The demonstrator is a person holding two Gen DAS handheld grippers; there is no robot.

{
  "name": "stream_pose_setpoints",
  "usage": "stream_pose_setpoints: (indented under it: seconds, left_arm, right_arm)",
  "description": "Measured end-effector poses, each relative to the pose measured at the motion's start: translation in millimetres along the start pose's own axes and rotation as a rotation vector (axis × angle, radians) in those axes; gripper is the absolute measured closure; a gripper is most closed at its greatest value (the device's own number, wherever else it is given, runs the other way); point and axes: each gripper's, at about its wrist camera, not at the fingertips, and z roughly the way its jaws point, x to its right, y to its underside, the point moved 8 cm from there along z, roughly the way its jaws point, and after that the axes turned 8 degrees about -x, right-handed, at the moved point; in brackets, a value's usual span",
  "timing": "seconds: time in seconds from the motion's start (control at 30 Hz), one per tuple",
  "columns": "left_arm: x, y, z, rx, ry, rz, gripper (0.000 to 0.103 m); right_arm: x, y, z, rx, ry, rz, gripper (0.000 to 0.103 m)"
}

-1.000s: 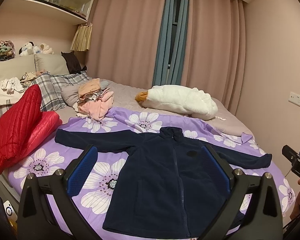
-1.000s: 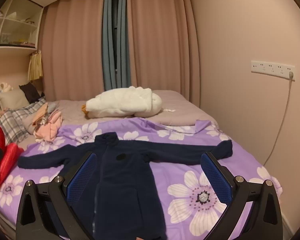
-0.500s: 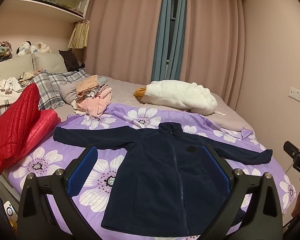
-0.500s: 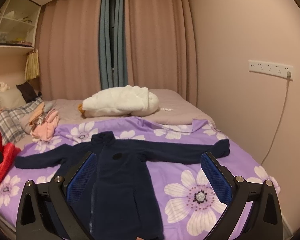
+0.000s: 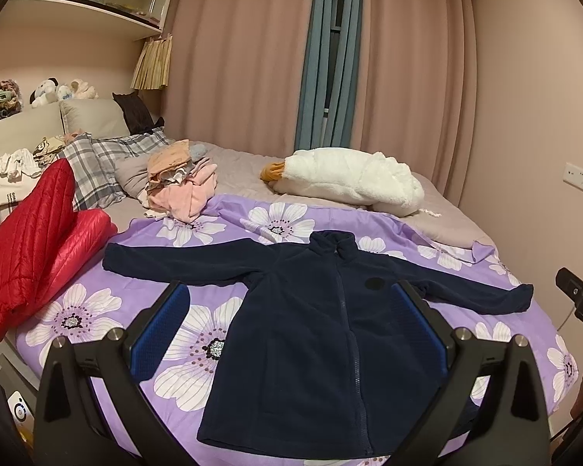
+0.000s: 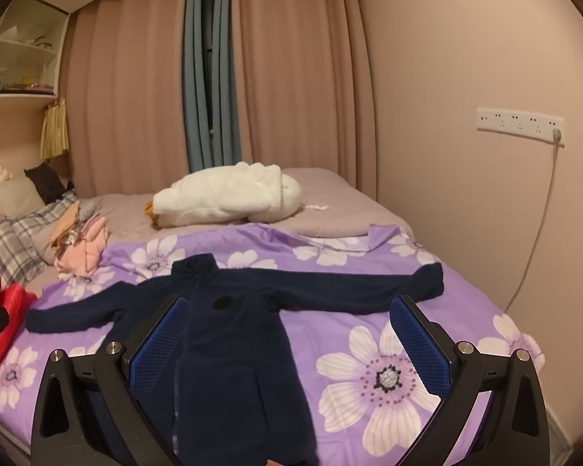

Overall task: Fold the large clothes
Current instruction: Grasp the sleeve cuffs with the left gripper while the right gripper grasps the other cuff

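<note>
A navy fleece jacket [image 5: 315, 334] lies flat and zipped on the purple flowered sheet [image 5: 97, 310], both sleeves spread out sideways. In the right wrist view the same jacket [image 6: 245, 349] fills the lower left, its right sleeve reaching toward the wall. My left gripper [image 5: 289, 326] hovers open above the jacket's hem, holding nothing. My right gripper [image 6: 289, 334] is also open and empty, over the jacket's right side and the sheet [image 6: 388, 380]. Neither one touches the cloth.
A red quilted jacket [image 5: 35, 240] lies at the bed's left edge. A pile of pink clothes [image 5: 182, 190] and a white fluffy garment [image 5: 349, 180] sit farther back. Plaid pillows [image 5: 97, 163] are at the headboard. A wall with a socket strip [image 6: 519, 122] runs along the right.
Both views have shifted slightly, with the jacket sitting a little lower and farther left in the right wrist view. Both grippers stay open; the jacket has not moved on the bed.
</note>
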Motion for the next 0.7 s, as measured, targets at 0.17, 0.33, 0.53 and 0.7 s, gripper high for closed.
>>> stream_pose_setpoints:
  seconds: [0.17, 0.33, 0.53, 0.7]
  left_arm:
    - [-8, -2, 11, -0.018, 0.020, -0.035, 0.000]
    - [-45, -12, 32, 0.009, 0.043, -0.168, 0.000]
    - [-121, -25, 73, 0.049, 0.064, -0.403, 0.000]
    - [-195, -40, 127, 0.013, 0.010, -0.465, 0.001]
  right_arm:
    - [-3, 2, 5, -0.010, 0.001, -0.011, 0.000]
    - [8, 3, 18, -0.045, 0.007, 0.009, 0.000]
    - [59, -1, 59, -0.086, 0.030, 0.146, 0.000]
    - [112, 7, 116, -0.214, 0.113, 0.199, 0.000]
